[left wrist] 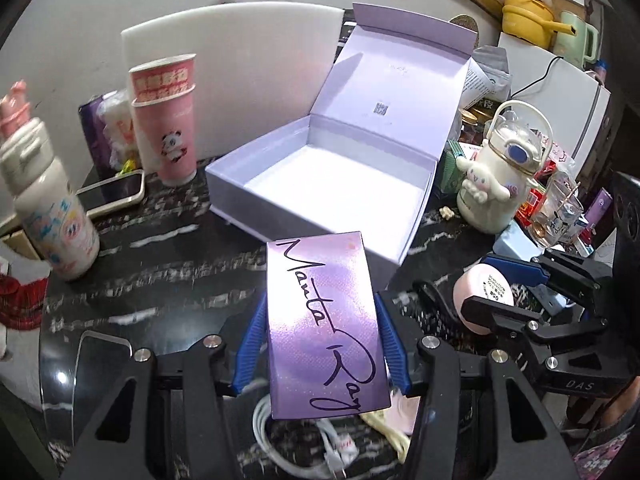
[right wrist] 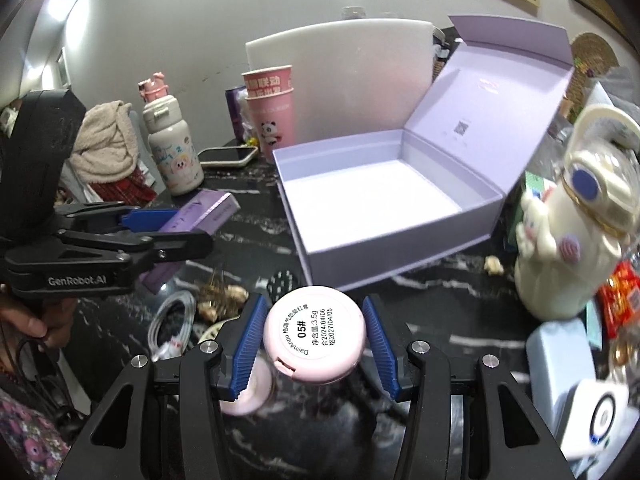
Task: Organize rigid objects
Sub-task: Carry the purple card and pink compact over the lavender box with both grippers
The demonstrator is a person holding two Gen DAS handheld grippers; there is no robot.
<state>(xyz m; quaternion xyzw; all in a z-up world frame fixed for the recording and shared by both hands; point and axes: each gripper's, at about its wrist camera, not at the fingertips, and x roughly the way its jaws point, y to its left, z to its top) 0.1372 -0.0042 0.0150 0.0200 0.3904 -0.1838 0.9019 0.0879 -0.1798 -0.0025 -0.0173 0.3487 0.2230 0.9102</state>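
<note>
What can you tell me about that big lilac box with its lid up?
The lilac box looks like stiff card, matte, with a white floor inside. It is empty. Its hinged lid stands open, leaning back, with a folded flap on top and a small square code printed inside. It sits flat on the dark marbled table, between the pink cups and a cream bottle. Nothing grips it.

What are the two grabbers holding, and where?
Left gripper pinches the purple box by its long sides. Right gripper squeezes the round pink compact by its rim.
</note>
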